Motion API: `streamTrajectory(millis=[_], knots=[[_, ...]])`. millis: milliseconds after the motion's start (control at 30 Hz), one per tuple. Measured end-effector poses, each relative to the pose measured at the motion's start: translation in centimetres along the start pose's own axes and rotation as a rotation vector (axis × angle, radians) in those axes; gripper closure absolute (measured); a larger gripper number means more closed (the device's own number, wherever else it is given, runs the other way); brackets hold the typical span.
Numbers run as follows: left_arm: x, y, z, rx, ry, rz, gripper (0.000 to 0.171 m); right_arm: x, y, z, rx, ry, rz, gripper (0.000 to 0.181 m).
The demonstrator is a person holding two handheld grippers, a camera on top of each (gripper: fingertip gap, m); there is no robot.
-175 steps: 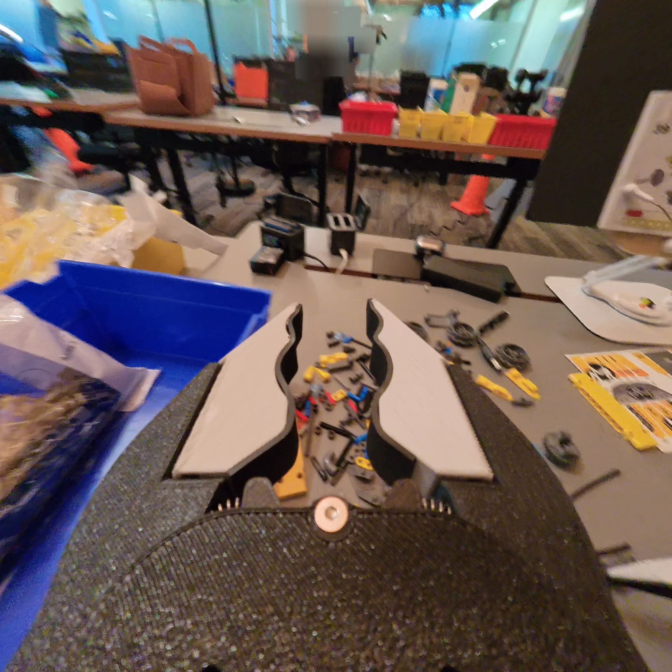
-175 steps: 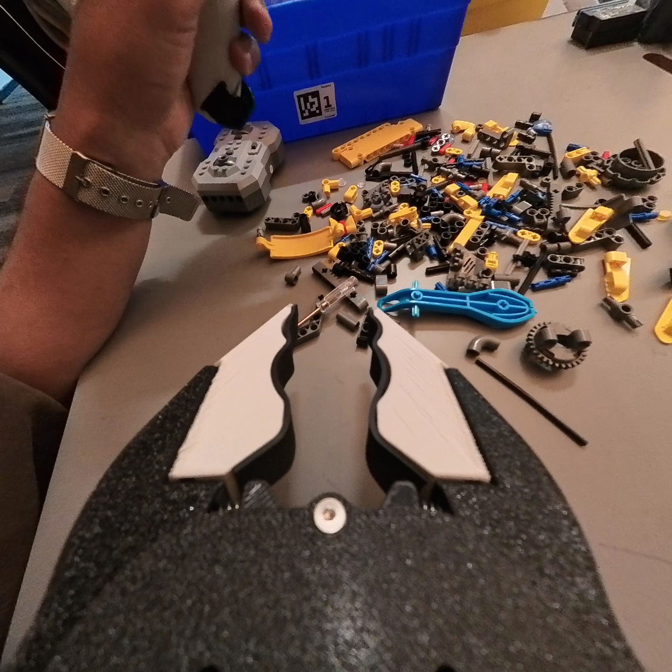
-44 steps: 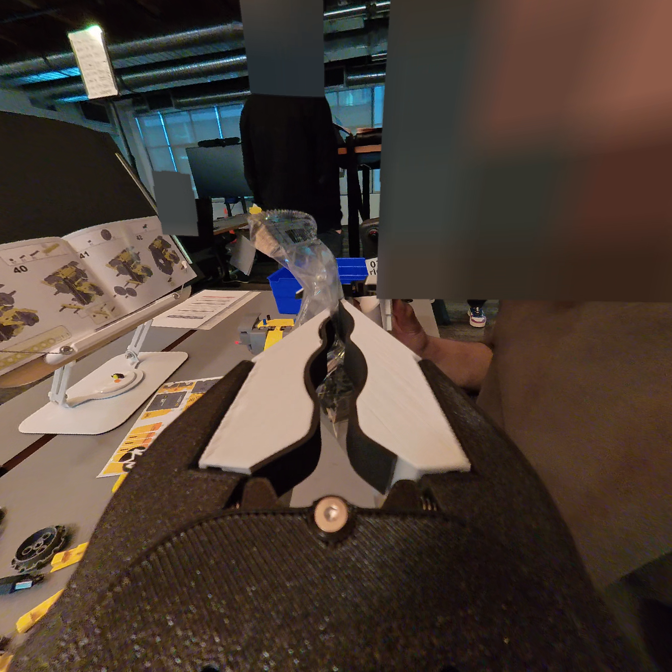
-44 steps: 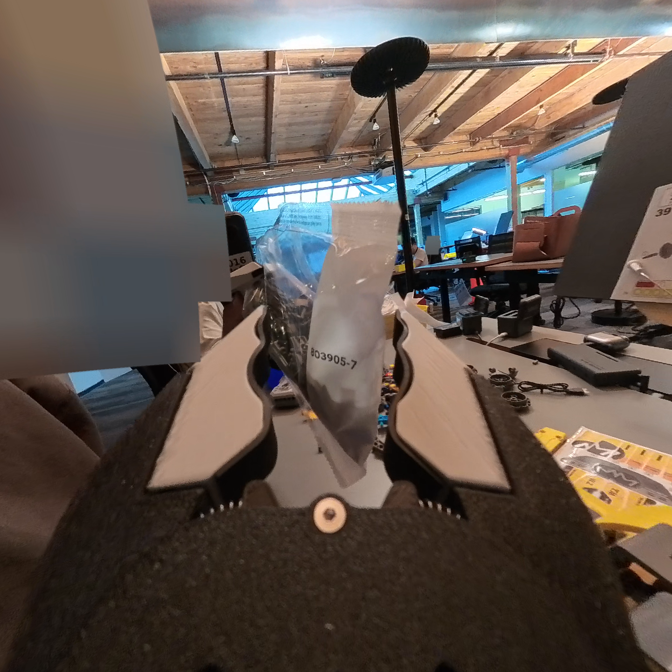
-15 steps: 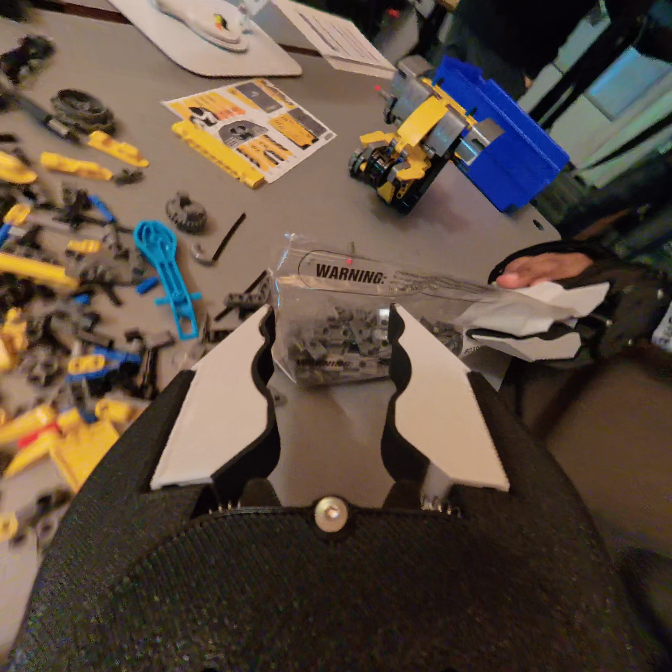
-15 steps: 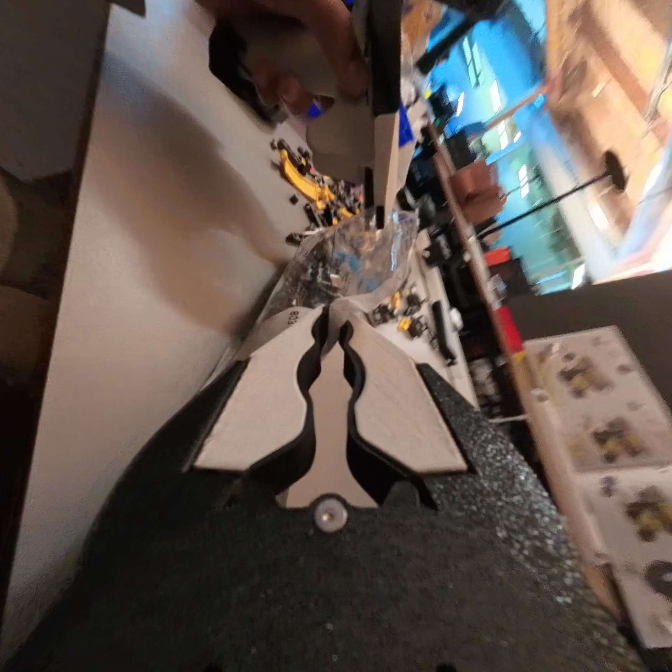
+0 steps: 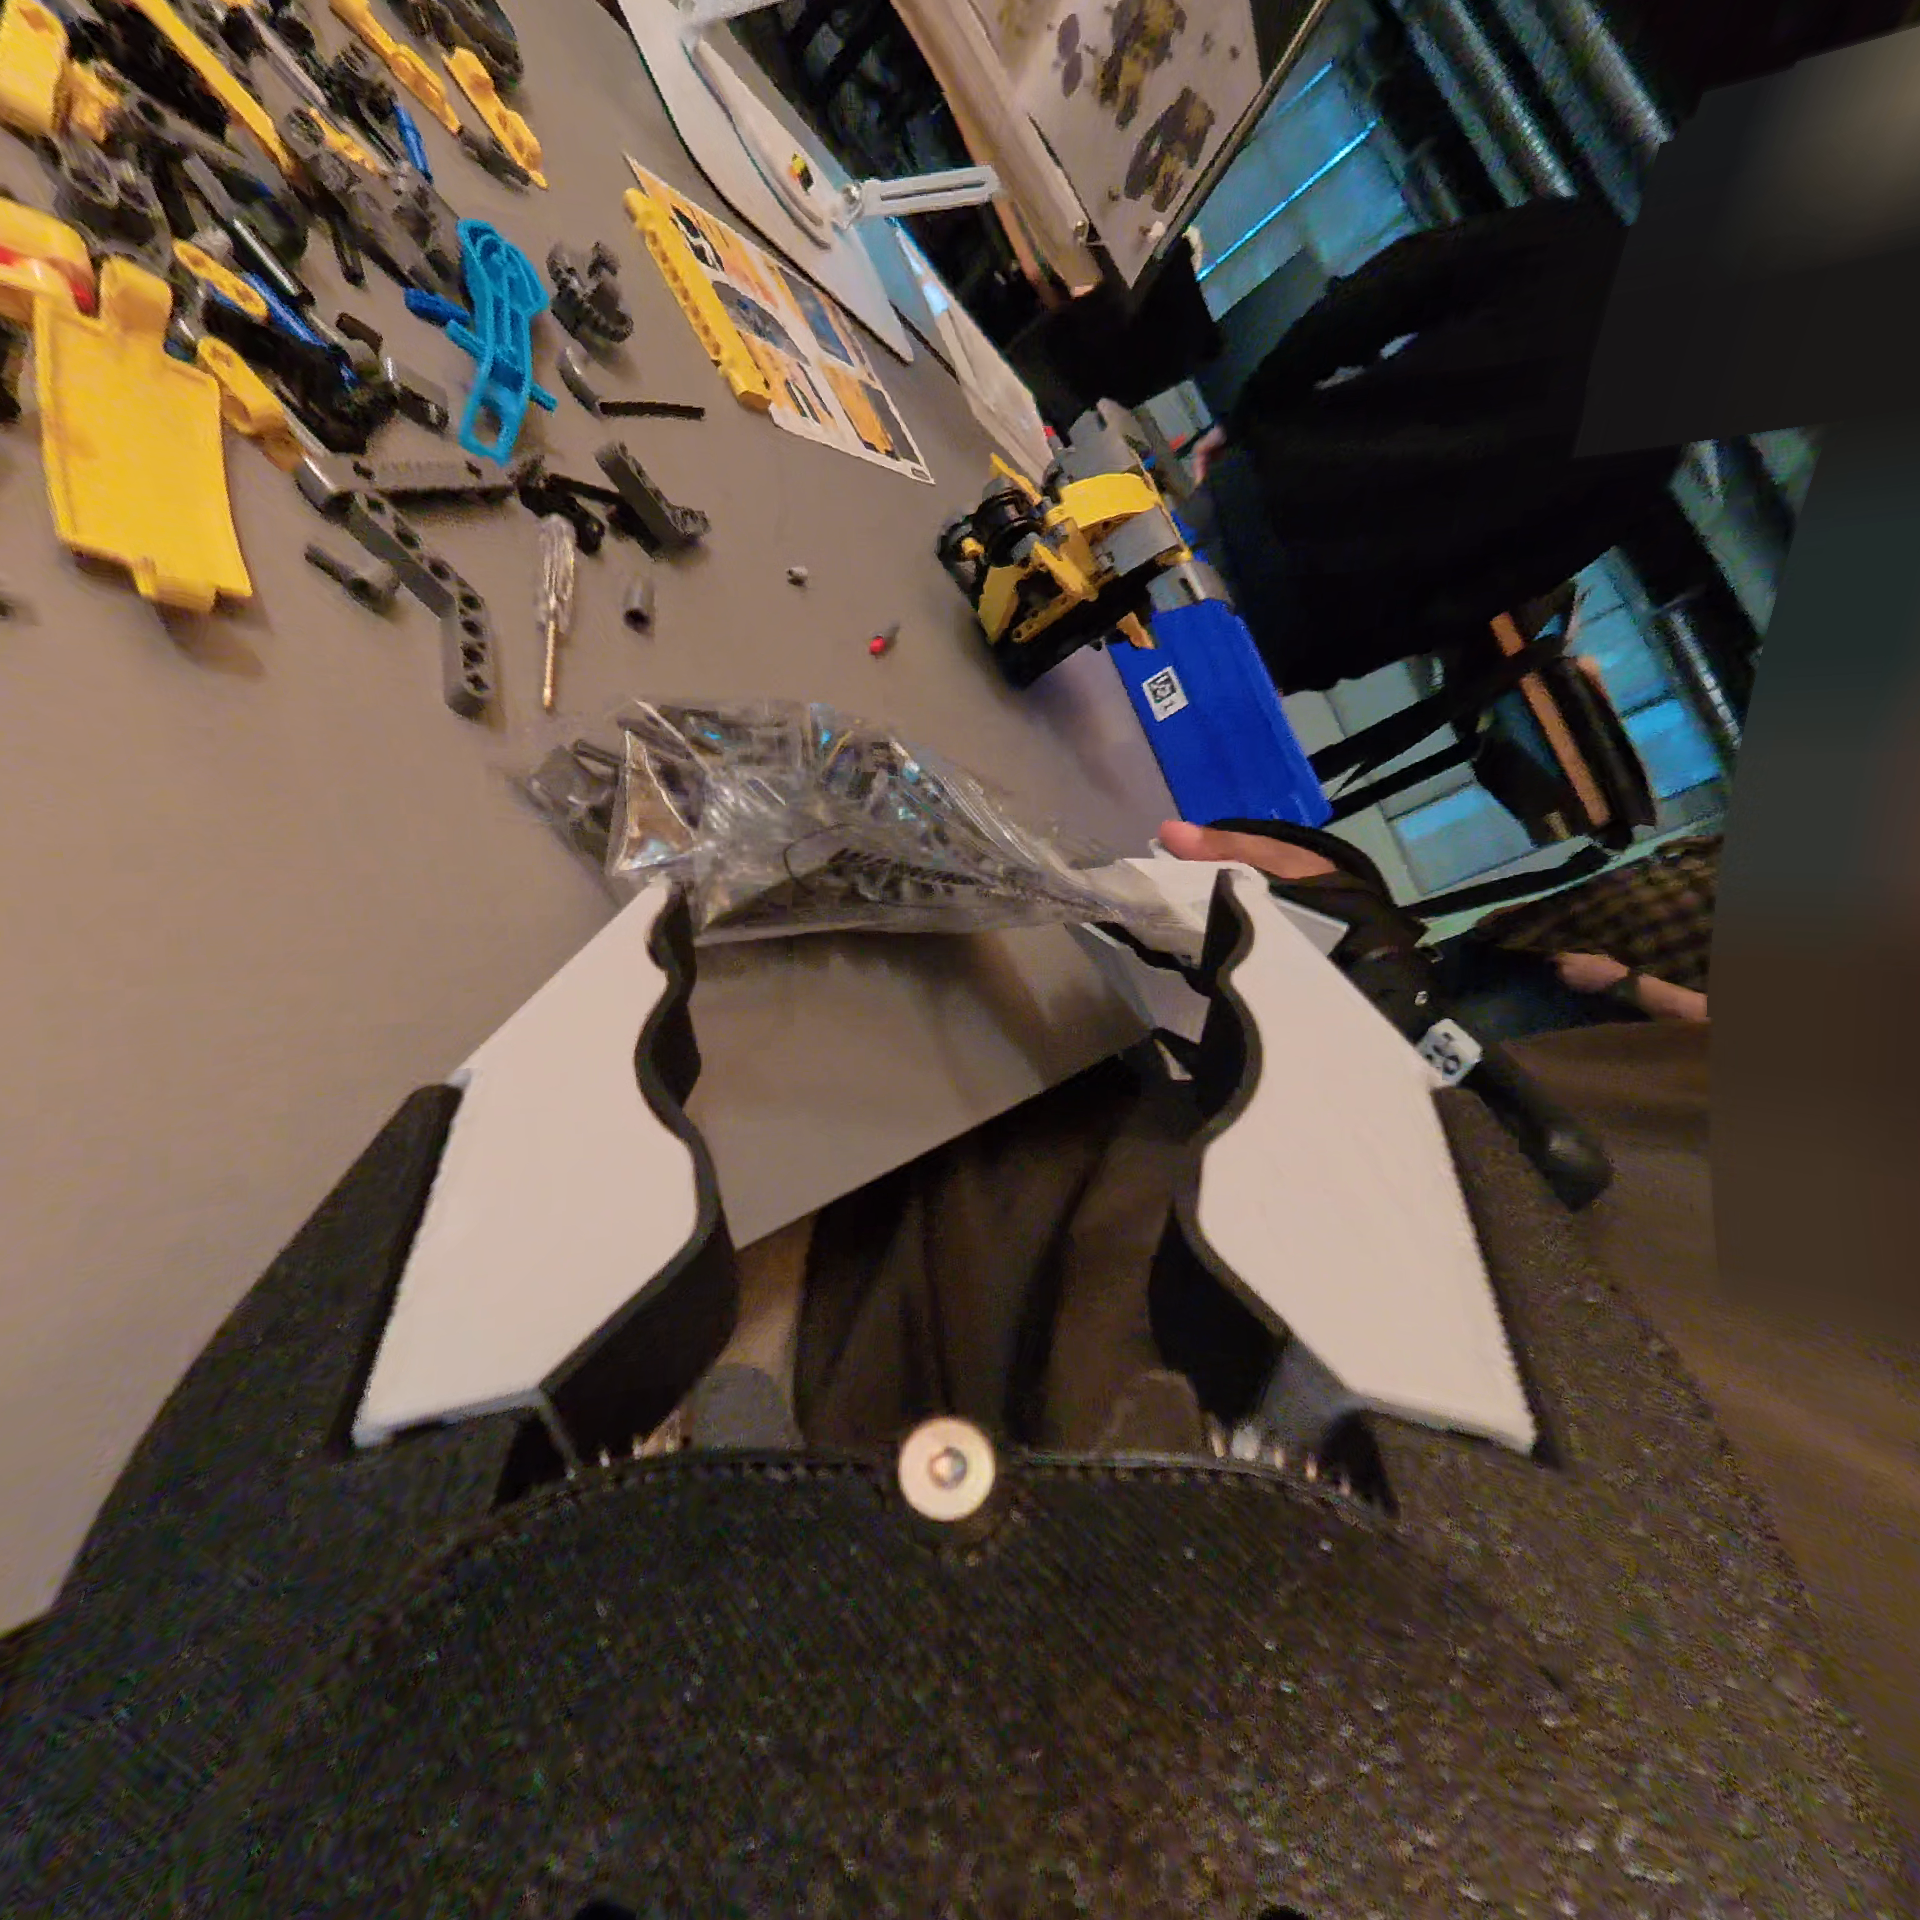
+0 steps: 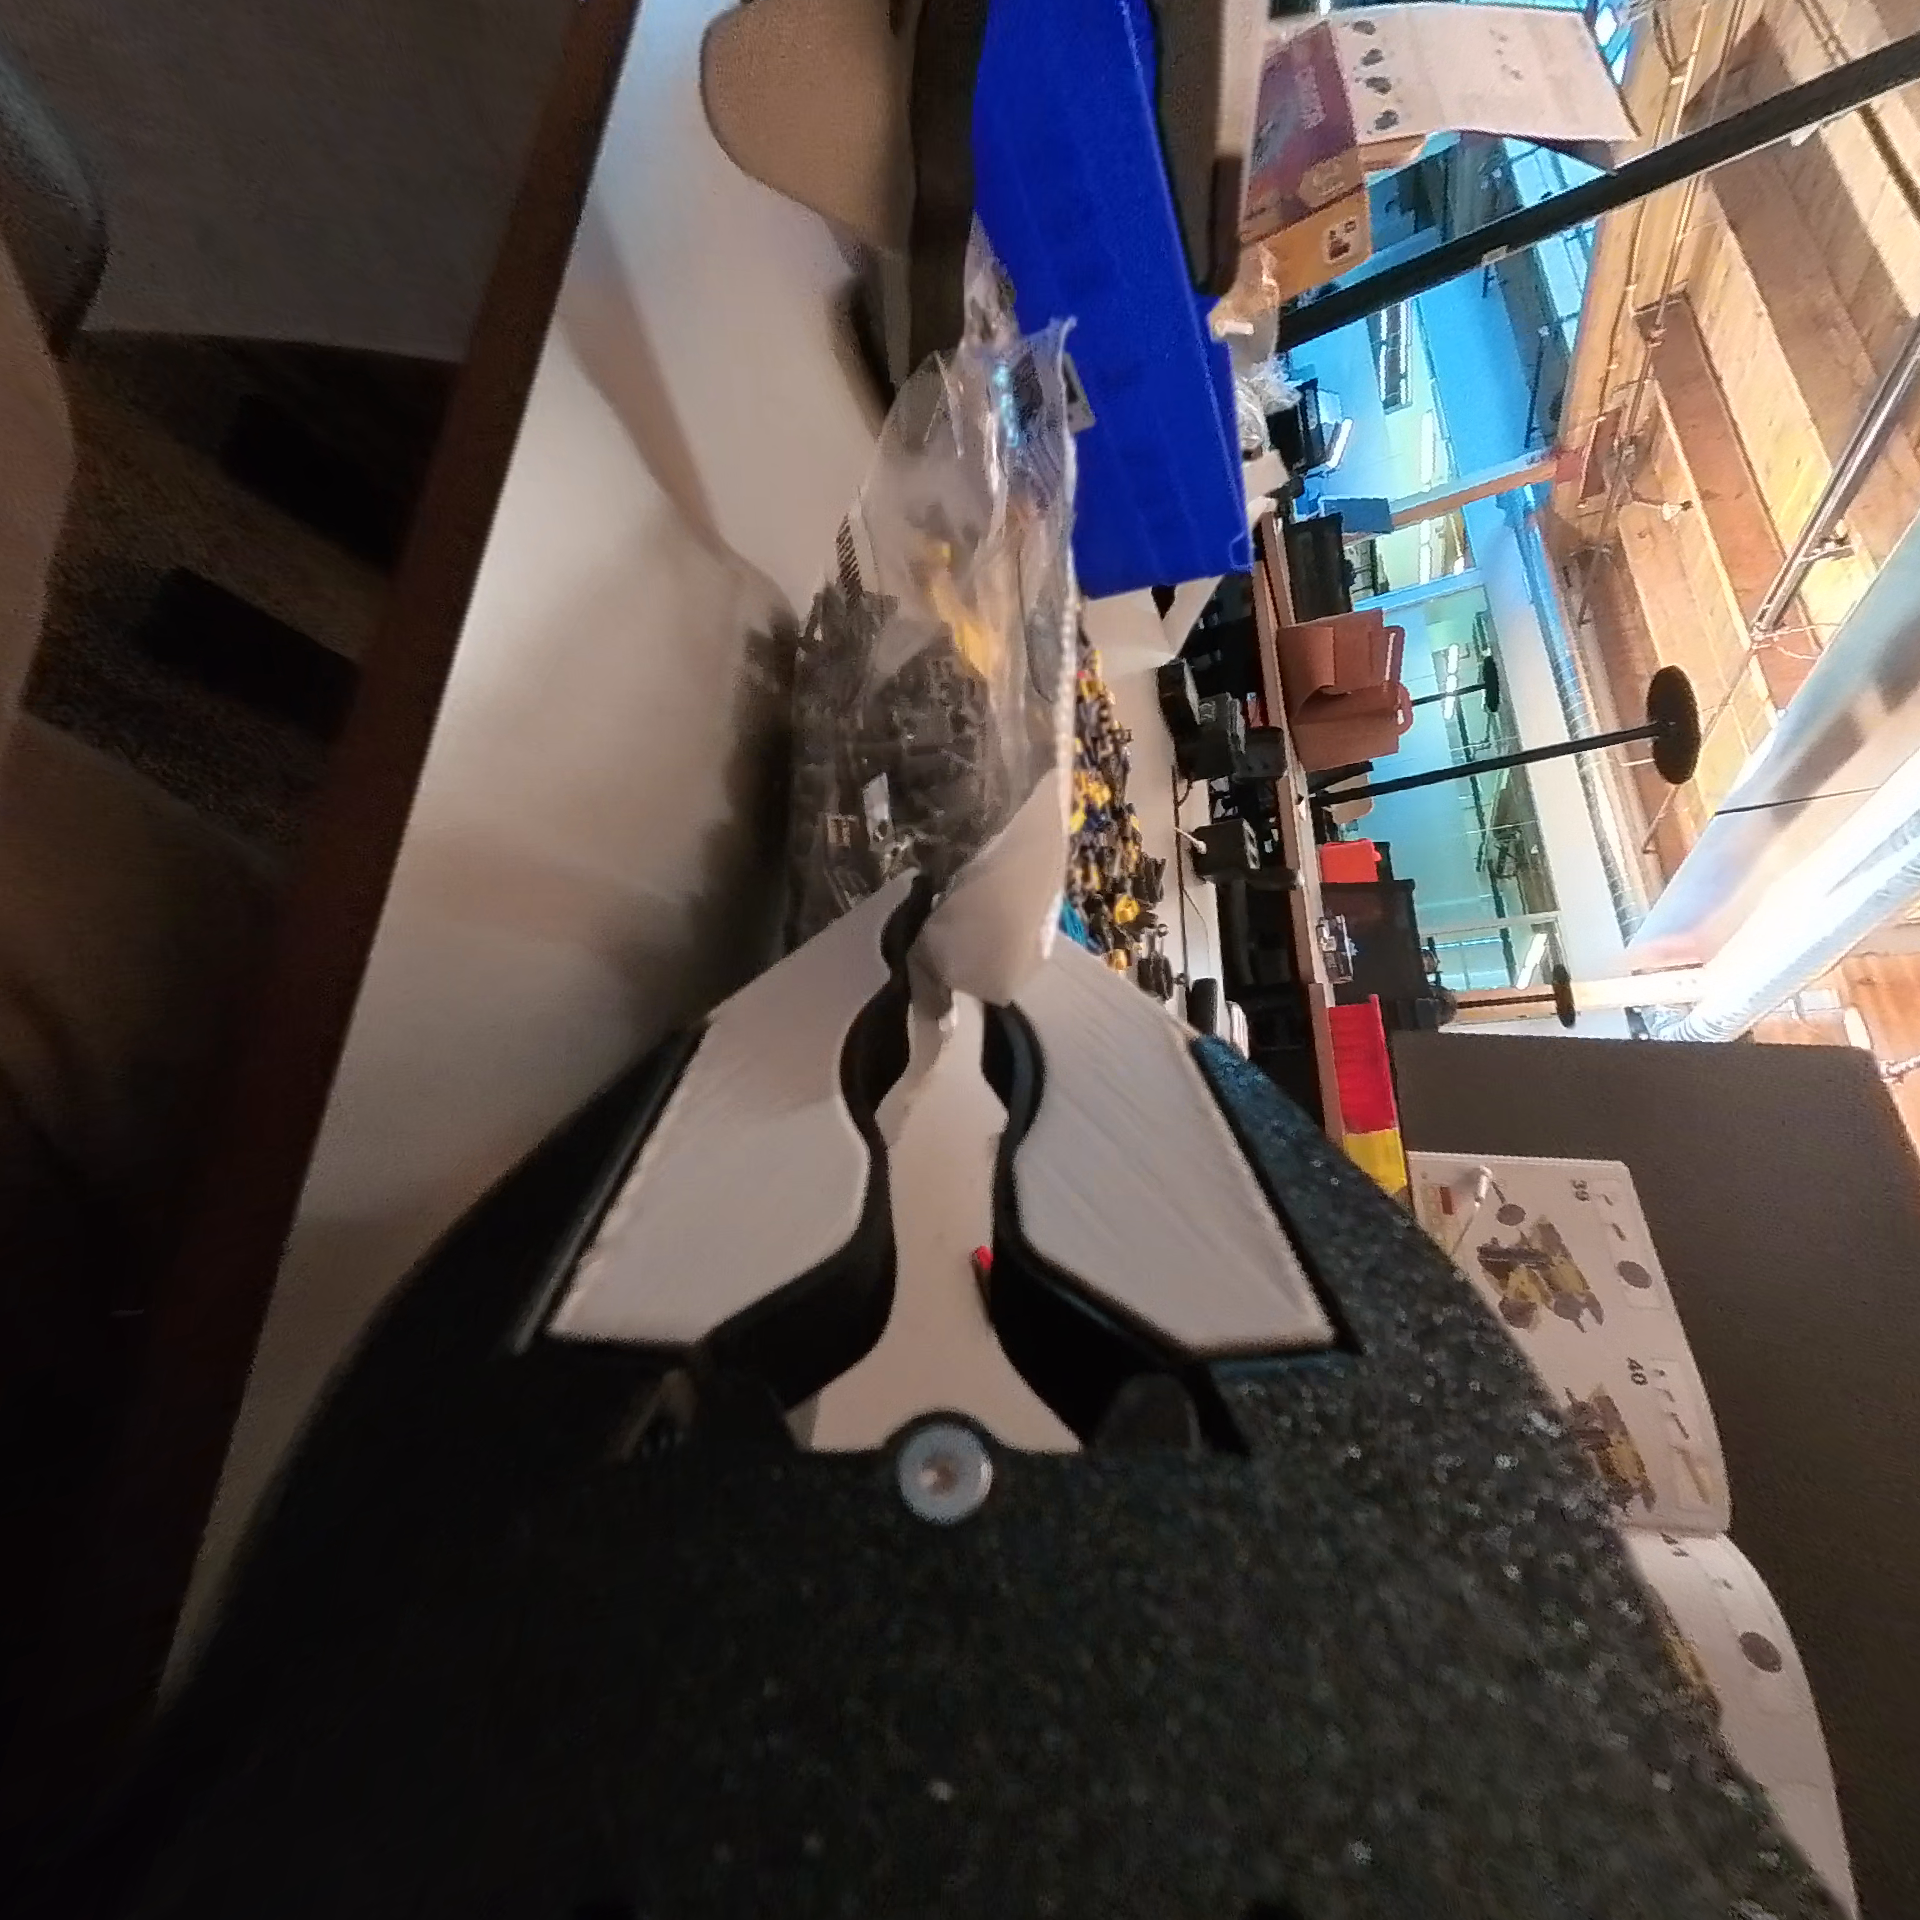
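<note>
**Bag pinched by right gripper, left gripper spread**

Left wrist view: left gripper [image 7: 945,914] spread wide, nothing between the fingers. It sits over the near table [image 7: 208,935] edge. Clear bag [image 7: 821,831] of dark parts lies on the table just ahead of the fingertips, apart from them. Bag's far end runs to the right, where the right gripper [image 7: 1164,935] meets it beside the right fingertip. Ahead and left: loose parts [image 7: 312,312], a blue tool [image 7: 499,322]. Ahead and right: a yellow model [image 7: 1060,551], a blue bin [image 7: 1216,717].

Right wrist view: right gripper [image 8: 940,935] nearly pressed together, pinching the bag's [image 8: 935,644] white edge at the fingertips. Bag body stretches straight ahead, resting on the table [image 8: 582,727]. Blue bin [image 8: 1101,312] ahead, beyond the bag. Open booklet [image 8: 1558,1351] to the right.
</note>
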State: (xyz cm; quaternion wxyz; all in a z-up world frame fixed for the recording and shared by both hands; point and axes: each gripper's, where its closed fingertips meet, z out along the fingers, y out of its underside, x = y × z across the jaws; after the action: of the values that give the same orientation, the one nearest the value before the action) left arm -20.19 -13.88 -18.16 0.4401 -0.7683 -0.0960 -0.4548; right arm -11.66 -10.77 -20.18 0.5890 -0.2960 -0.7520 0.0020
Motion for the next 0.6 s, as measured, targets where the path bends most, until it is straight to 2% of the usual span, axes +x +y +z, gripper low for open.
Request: streamTrajectory(millis=[100, 267, 567, 600], knots=[[0.0, 0.1, 0.0, 0.014, 0.034, -0.051, 0.075, -0.8, -0.1, -0.3, -0.004, -0.036, -0.020, 0.175], [-1.5, -0.3, 1.8, 0.034, -0.018, -0.005, 0.102, -2.1, 0.4, -0.7, 0.002, -0.108, -0.012, 0.169], [-3.7, -2.7, 8.0, -0.060, -0.102, 0.159, 0.130, -3.3, -0.2, -1.5, 0.096, -0.260, 0.227, 0.153], [-3.9, -2.9, 8.6, -0.077, -0.112, 0.181, 0.139, -3.3, -0.2, -1.6, 0.106, -0.269, 0.253, 0.151]])
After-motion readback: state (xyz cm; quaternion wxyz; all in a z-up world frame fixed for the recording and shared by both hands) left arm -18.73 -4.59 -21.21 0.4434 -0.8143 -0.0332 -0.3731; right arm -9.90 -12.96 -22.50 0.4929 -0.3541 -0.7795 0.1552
